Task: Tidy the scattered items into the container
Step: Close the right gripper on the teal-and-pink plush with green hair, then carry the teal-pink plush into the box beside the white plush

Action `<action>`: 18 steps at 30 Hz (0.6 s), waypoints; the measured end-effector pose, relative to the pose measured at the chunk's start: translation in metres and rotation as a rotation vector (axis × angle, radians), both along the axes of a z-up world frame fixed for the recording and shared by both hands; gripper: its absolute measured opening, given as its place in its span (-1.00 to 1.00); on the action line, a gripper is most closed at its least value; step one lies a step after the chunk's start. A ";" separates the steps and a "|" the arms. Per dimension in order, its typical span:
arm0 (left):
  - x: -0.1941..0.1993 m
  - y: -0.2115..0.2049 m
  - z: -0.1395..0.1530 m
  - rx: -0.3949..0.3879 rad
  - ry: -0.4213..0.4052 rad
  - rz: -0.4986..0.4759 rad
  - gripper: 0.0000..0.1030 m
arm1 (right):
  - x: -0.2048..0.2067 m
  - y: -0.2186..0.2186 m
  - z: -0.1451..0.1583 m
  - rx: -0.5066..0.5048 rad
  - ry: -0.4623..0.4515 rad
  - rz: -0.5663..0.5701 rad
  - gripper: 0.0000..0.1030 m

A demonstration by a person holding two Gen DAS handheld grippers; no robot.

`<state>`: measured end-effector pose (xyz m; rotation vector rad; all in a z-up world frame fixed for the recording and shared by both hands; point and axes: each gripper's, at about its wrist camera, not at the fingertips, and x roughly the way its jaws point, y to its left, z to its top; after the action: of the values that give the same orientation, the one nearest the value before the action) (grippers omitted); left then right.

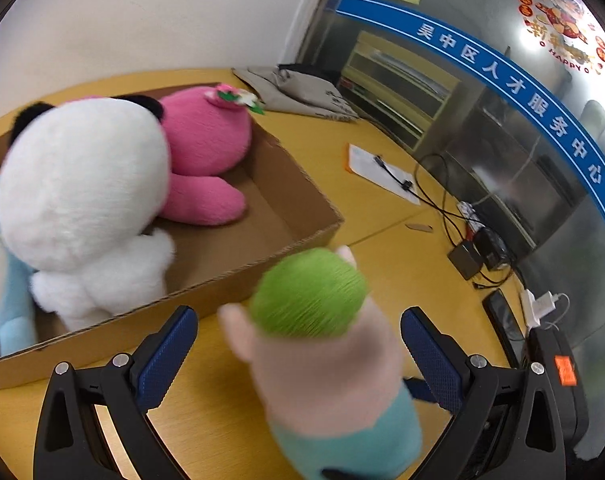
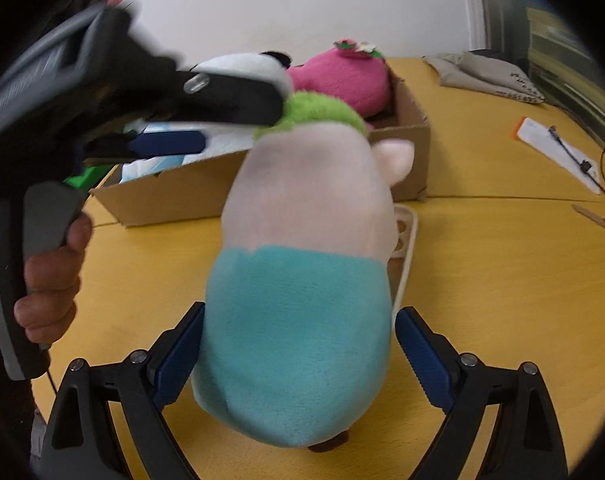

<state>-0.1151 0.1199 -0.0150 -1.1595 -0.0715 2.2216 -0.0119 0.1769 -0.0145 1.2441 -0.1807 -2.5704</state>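
A plush doll [image 1: 322, 344] with green hair, a pink body and teal clothes lies on the yellow table in front of a cardboard box [image 1: 102, 340]. My left gripper [image 1: 298, 314] is open, its blue pads on either side of the green head with gaps. In the right wrist view the doll's teal body [image 2: 298, 320] fills the space between the jaws of my right gripper [image 2: 302, 310]. That gripper stands wide open, and the plush shows no squeeze. The left gripper [image 2: 242, 124] reaches over the head from the upper left. A white panda [image 1: 82, 184], a pink plush [image 1: 210, 140] and a blue plush [image 1: 6, 300] sit in the box.
A grey cloth bag [image 1: 302, 92] lies behind the box. Paper with a cable [image 1: 378, 172], chargers and wires [image 1: 474, 252] and a phone [image 1: 502, 320] crowd the table's right side. A beige rimmed tray [image 2: 408, 236] lies behind the doll. A hand [image 2: 50, 280] holds the left tool.
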 end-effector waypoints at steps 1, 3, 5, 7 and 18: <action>-0.001 0.005 -0.003 -0.023 -0.002 0.000 0.98 | 0.003 -0.002 -0.002 0.006 0.007 0.014 0.75; -0.002 0.010 -0.009 -0.031 -0.019 -0.016 0.76 | 0.006 -0.002 -0.002 0.003 0.014 0.021 0.73; -0.001 0.010 -0.010 0.001 -0.041 -0.040 0.58 | 0.006 0.003 -0.003 -0.020 0.008 0.026 0.69; 0.002 0.011 -0.007 -0.002 -0.035 -0.048 0.52 | 0.007 0.005 -0.004 -0.033 0.006 0.037 0.64; 0.007 0.002 0.041 0.011 0.029 -0.060 0.32 | 0.016 -0.001 0.026 -0.024 0.095 0.066 0.38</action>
<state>-0.1084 0.1222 0.0263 -1.1088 -0.0367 2.1816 0.0042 0.1755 0.0111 1.0987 -0.1480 -2.5564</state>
